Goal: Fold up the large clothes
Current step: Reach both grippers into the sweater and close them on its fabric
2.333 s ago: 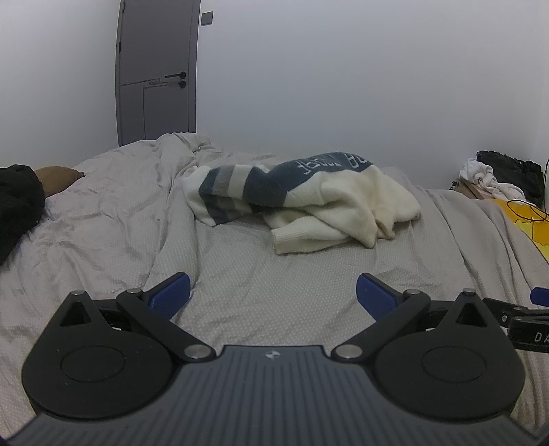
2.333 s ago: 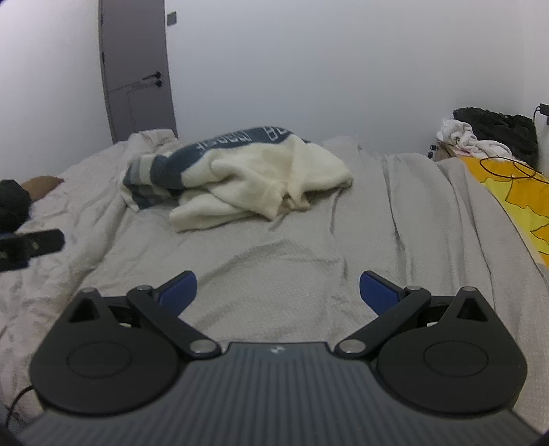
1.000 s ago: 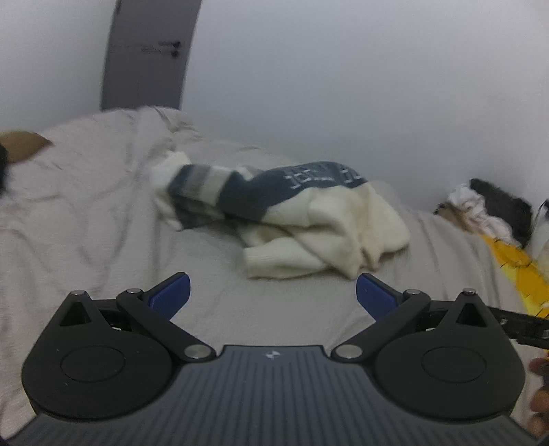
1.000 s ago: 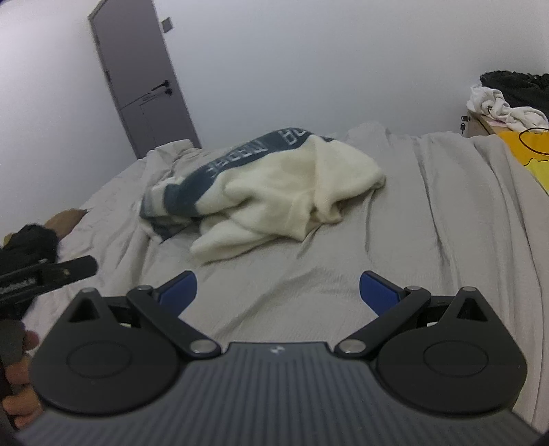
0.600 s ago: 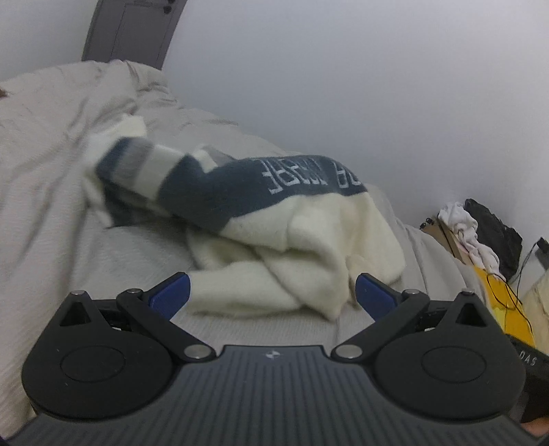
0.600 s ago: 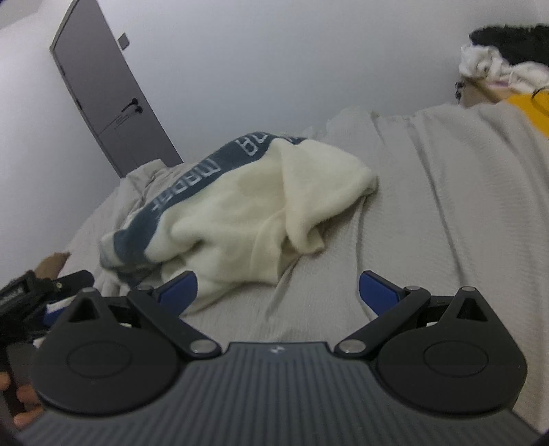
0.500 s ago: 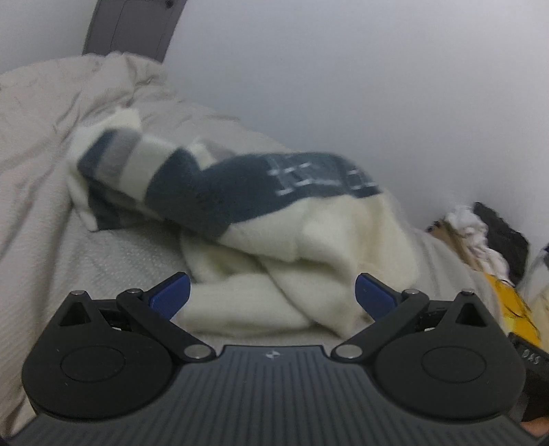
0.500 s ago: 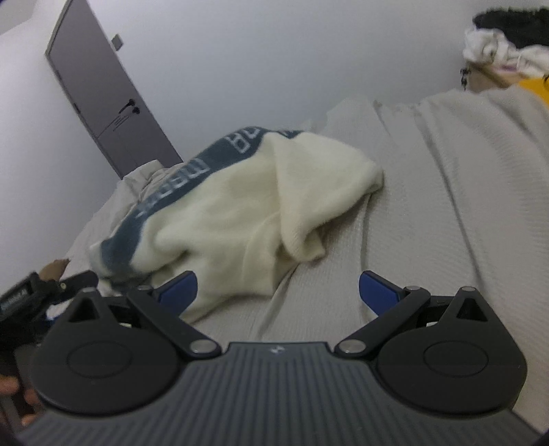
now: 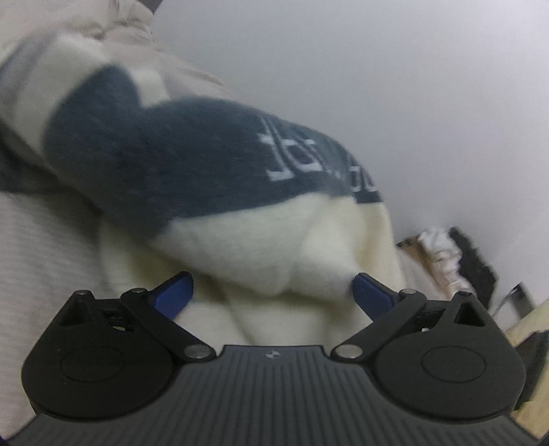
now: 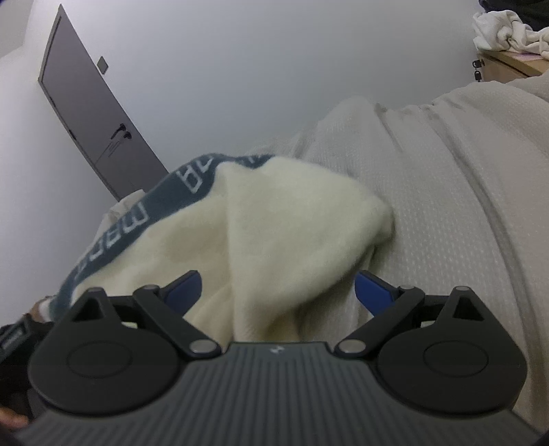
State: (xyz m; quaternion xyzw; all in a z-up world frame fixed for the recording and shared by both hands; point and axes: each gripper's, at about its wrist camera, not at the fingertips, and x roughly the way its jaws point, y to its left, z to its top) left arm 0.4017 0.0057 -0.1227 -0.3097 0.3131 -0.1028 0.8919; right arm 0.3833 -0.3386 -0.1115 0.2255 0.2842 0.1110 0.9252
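Note:
A crumpled cream sweater (image 9: 240, 240) with a dark blue band and white lettering lies on the grey bed cover (image 9: 37, 247). It fills the left wrist view, blurred. My left gripper (image 9: 271, 284) is open, and a cream fold bulges between its blue fingertips. In the right wrist view the same sweater (image 10: 281, 219) lies close ahead. My right gripper (image 10: 278, 279) has a hanging cream fold between its fingers; its jaws are closing, and the pads stand clear of the cloth.
The bed cover (image 10: 446, 206) stretches away to the right. A grey door (image 10: 92, 113) is in the back wall. A pile of clothes (image 10: 504, 27) lies on a wooden stand at the far right. The other gripper's body (image 10: 13, 336) shows at the lower left.
Both grippers have come forward and down onto the sweater, which was well ahead and now fills both views. Cream folds now sit between each pair of fingers.

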